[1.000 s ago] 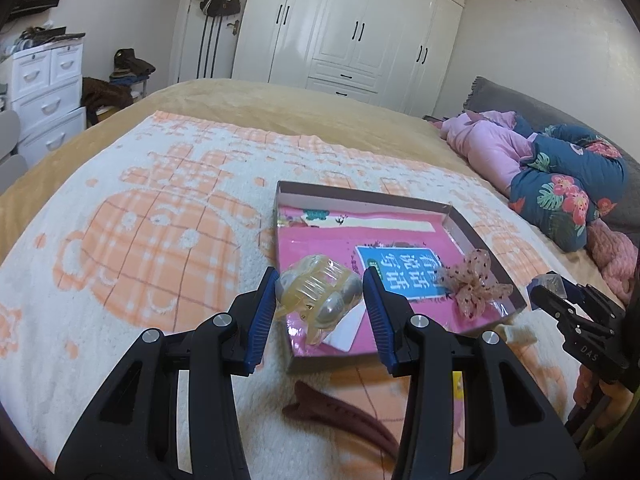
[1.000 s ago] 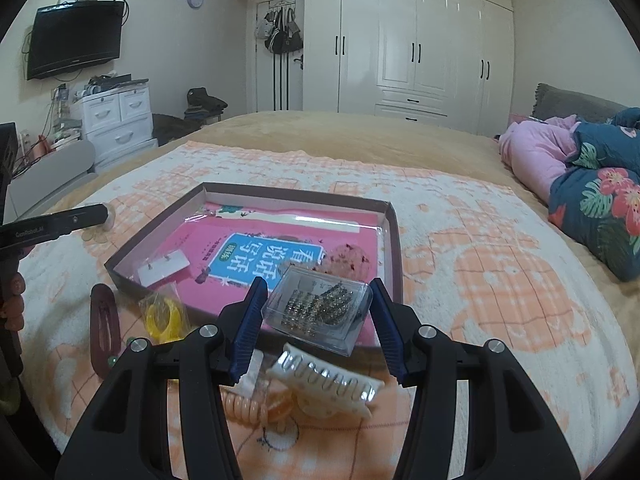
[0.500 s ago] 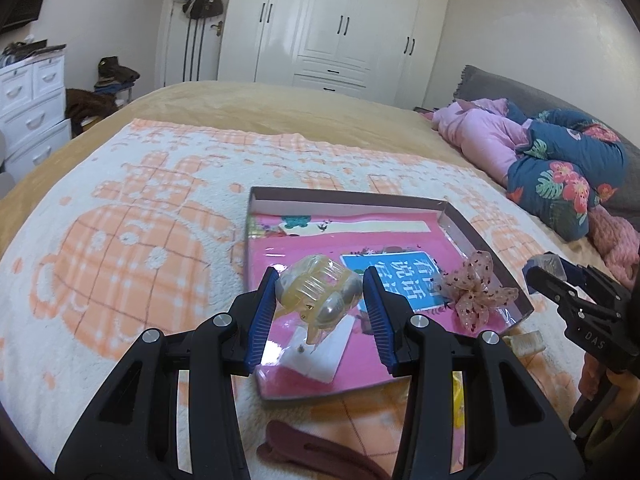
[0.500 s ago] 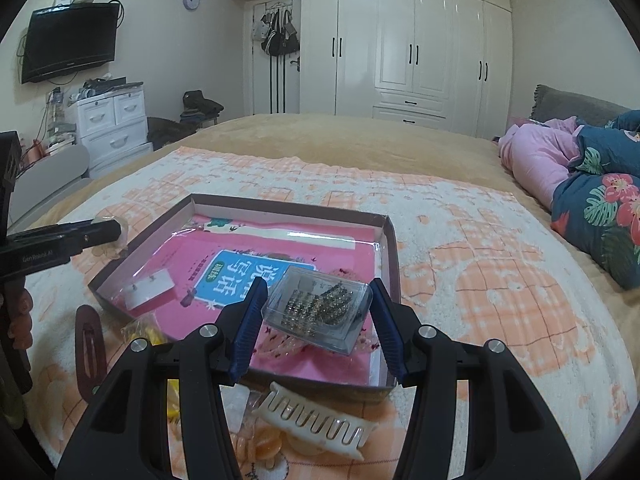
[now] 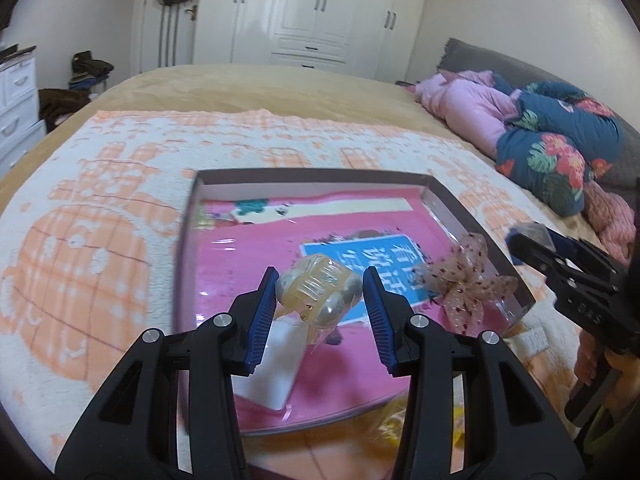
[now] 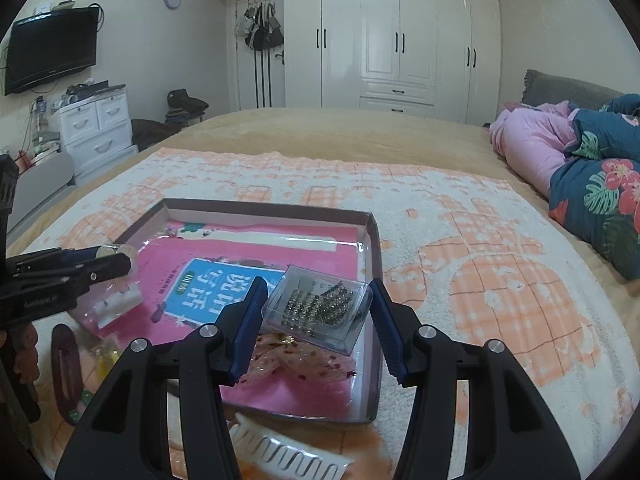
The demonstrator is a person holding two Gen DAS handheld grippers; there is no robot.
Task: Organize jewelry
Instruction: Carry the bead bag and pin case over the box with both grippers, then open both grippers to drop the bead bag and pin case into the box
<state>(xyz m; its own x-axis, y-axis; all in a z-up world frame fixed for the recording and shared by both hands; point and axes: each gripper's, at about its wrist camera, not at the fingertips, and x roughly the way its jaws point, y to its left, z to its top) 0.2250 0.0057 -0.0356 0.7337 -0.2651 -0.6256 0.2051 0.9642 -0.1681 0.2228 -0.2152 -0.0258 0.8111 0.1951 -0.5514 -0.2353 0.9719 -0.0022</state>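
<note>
book (image 5: 360,264) cover: chinese characters, white on blue | right gripper (image 5: 532,240): "das"

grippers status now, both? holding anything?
Left gripper: shut on yellow hair claw.
Right gripper: shut on clear clip box.

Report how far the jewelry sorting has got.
Done: a sheer bow and a white card lie in the tray. In hand: left gripper holds a yellow claw clip, right gripper a clear case. Left: white comb clip and brown clip outside.
</note>
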